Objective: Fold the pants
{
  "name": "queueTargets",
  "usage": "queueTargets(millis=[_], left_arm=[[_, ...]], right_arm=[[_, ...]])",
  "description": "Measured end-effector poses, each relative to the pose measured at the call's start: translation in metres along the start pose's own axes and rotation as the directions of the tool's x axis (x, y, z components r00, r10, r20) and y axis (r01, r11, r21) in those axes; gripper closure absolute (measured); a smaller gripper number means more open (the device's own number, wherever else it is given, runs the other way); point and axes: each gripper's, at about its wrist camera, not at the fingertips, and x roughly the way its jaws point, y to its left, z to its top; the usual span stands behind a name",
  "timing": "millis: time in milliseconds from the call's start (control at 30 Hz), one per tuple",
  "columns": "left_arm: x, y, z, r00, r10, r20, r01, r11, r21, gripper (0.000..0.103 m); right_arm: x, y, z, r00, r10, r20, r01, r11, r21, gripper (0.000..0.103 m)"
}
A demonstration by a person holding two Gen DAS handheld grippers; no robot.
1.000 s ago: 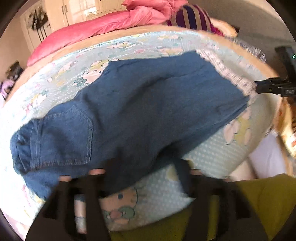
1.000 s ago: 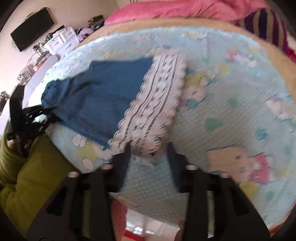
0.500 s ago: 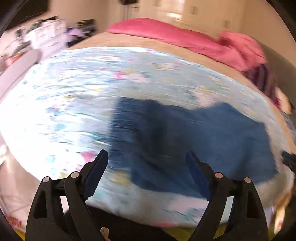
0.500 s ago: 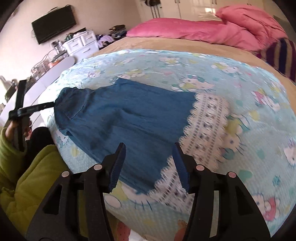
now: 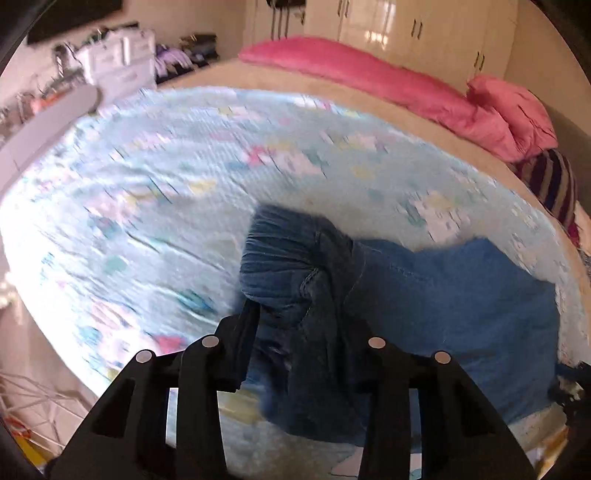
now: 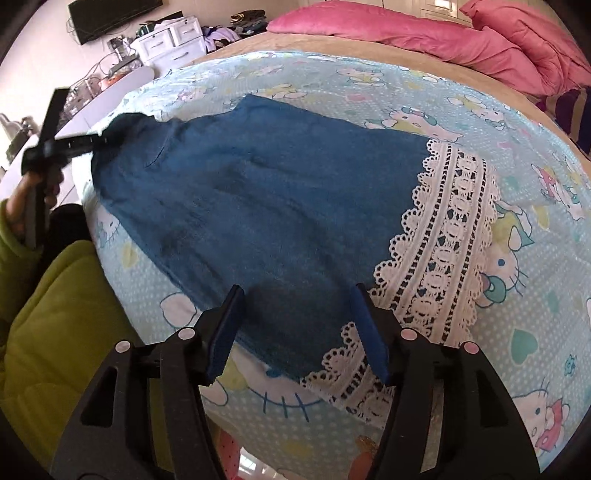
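Observation:
Blue denim pants (image 6: 258,192) with a white lace hem (image 6: 443,236) lie across a light blue cartoon-print blanket (image 6: 517,110) on a bed. My left gripper (image 5: 299,317) is closed on the bunched waistband (image 5: 280,266), which bulges between its fingers; it also shows in the right wrist view (image 6: 99,140) at the waist end. My right gripper (image 6: 295,306) is open just above the near edge of the pants by the lace hem, holding nothing.
Pink bedding (image 6: 424,33) and a striped cloth (image 5: 554,184) lie at the bed's far side. White drawers (image 6: 170,40) and clutter stand to the left. The person's green sleeve (image 6: 55,314) is at the bed's near edge.
My left gripper swung to the waist end and closed on the waistband, lifting it into a bunch. My right gripper let go of the lace hem, opened and drew back over the pants.

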Motion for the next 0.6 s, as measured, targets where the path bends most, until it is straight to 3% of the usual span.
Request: queueTargets(millis=[267, 367, 433, 533, 600], left_arm=[[0.027, 0.017, -0.006, 0.997, -0.035, -0.068, 0.030, 0.997, -0.073, 0.059], [0.009, 0.026, -0.007, 0.999, -0.047, -0.009, 0.046, 0.993, -0.108, 0.049], [-0.007, 0.028, -0.008, 0.998, -0.051, 0.045, 0.057, 0.990, -0.129, 0.049], [-0.036, 0.019, -0.006, 0.991, -0.036, 0.129, 0.049, 0.994, -0.102, 0.050], [-0.052, 0.004, -0.004, 0.984, -0.074, 0.160, 0.084, 0.995, -0.060, 0.048]], right_arm=[[0.003, 0.001, -0.002, 1.000, 0.002, -0.004, -0.002, 1.000, 0.003, 0.049], [0.001, 0.002, -0.002, 1.000, 0.006, -0.004, -0.006, 1.000, 0.000, 0.047], [-0.002, 0.003, -0.002, 1.000, 0.003, -0.003, -0.003, 1.000, -0.006, 0.047], [-0.014, 0.001, 0.002, 0.999, 0.007, 0.033, -0.007, 1.000, 0.008, 0.047], [-0.021, -0.001, 0.006, 0.998, -0.004, 0.068, 0.003, 1.000, 0.014, 0.046]])
